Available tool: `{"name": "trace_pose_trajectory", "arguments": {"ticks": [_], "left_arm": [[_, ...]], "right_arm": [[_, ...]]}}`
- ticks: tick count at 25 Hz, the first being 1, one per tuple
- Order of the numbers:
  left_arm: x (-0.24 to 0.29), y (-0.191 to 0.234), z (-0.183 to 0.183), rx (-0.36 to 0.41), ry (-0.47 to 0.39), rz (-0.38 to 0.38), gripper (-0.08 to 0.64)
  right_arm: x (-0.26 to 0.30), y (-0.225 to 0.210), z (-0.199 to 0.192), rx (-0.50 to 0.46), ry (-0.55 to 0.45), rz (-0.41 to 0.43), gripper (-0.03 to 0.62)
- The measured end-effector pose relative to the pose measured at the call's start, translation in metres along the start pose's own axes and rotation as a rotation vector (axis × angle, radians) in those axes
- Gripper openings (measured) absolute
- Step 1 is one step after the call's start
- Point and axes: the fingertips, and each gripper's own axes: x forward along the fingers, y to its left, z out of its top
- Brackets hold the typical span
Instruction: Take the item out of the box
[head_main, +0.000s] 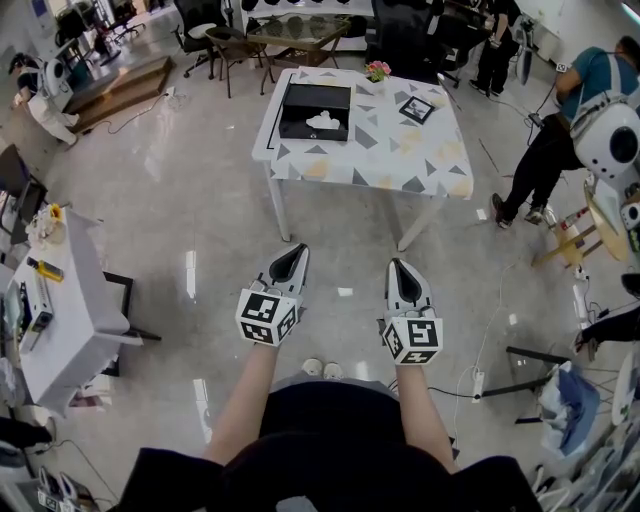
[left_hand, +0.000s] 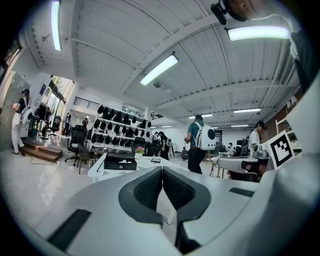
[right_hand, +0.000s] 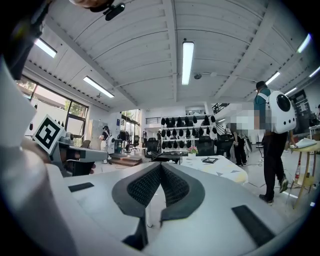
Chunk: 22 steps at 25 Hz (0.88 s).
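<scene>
Two sets of jaws pressed tip to tip up close, on the left gripper (head_main: 298, 250) and the right gripper (head_main: 397, 265), with nothing between either pair. Held low and side by side ahead of the body, probably a plain carrying pose while still well apart from the work. Further out, across shiny floor (head_main: 200, 200), the white patterned table (head_main: 400, 150). Resting toward its far left corner, the black box (head_main: 300, 112), open at the top and so reachable from above. Inside it, the item (head_main: 323, 121): white, crumpled-looking, too small to tell more; likely soft and light. Just beyond, a pot of pink flowers (head_main: 377, 70); to the right, a dark square card (head_main: 416, 108).
</scene>
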Motion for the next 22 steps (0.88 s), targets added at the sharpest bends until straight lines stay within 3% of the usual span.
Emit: {"name": "trace_pose_trajectory", "arguments": {"ticks": [13, 22], "left_arm": [[0.0, 0.002, -0.006, -0.003, 0.016, 0.001, 0.021], [-0.004, 0.008, -0.009, -0.01, 0.022, 0.005, 0.021]], "right_arm": [[0.006, 0.006, -0.009, 0.031, 0.018, 0.034, 0.005], [0.009, 0.013, -0.007, 0.055, 0.005, 0.056, 0.048]]}}
